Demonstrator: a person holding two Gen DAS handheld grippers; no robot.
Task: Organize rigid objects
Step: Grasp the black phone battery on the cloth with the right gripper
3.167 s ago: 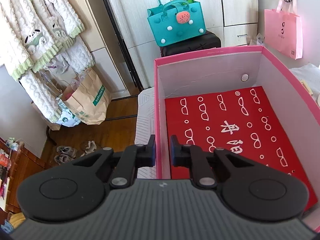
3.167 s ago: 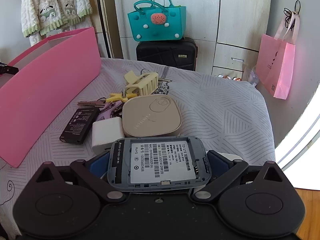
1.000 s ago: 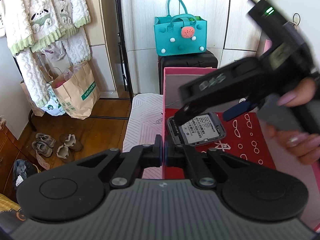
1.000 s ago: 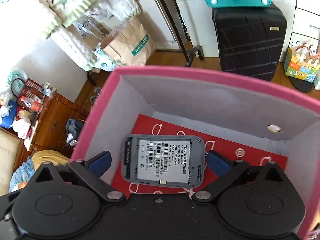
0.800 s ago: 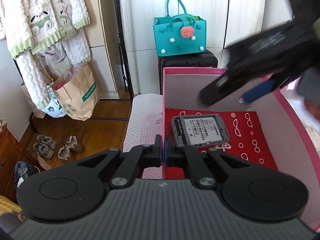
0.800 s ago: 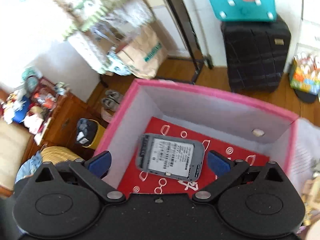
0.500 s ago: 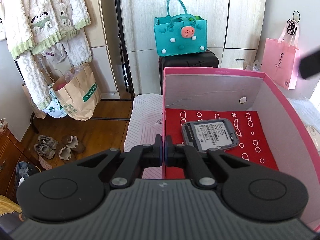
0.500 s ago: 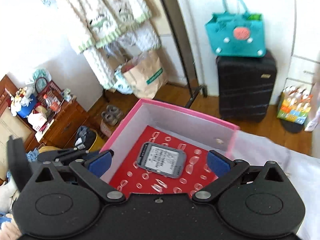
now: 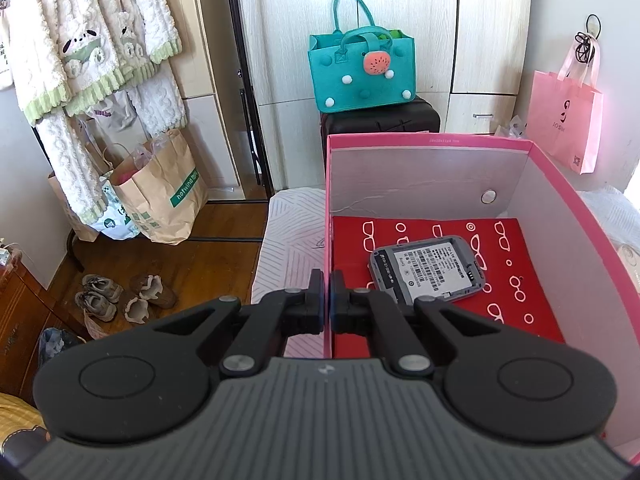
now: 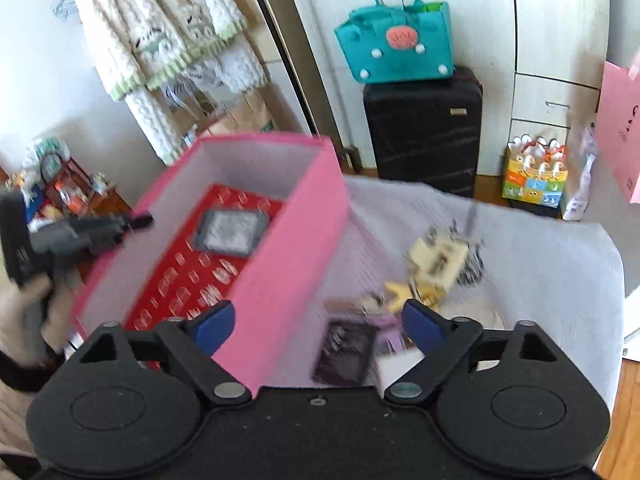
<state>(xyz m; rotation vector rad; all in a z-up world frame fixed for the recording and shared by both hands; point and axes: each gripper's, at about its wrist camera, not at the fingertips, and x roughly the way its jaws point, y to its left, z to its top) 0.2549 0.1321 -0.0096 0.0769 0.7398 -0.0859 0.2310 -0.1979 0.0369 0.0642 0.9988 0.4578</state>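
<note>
The grey device (image 9: 427, 276) lies flat, back side up, on the red paper (image 9: 516, 280) that lines the floor of the pink box (image 9: 424, 140). Its white label carries barcodes and small print too fine to read. Its long axis runs roughly across the box, slightly skewed, with the near left corner close to the left gripper's tips. The red paper is printed with white eyeglass outlines and small circles.

The left gripper (image 9: 326, 300) has its jaws clenched on the box's left wall, one finger outside and one inside the pink edge. The right gripper (image 10: 318, 320) has its jaws spread wide and holds nothing; it hovers over the bed (image 10: 540, 248) beside the box's outer right wall. That view is blurred by motion.

On the bedspread to the right of the box lie a dark flat battery-like slab (image 10: 346, 354), a white block just beside it, a cream-coloured clip or holder (image 10: 438, 258) and a small yellow piece (image 10: 398, 292); the blur hides more detail.

A brown paper bag (image 9: 160, 196) on the floor bears a green band reading "hotwind". A pink tote (image 9: 566, 120) hangs on the wall with a dark logo I cannot make out. A teal felt handbag (image 9: 360, 76) with a watermelon patch sits on a black suitcase (image 10: 424, 132). White fluffy garments (image 9: 84, 52) with panda faces hang at left, with shoes (image 9: 120, 292) on the wooden floor below.
</note>
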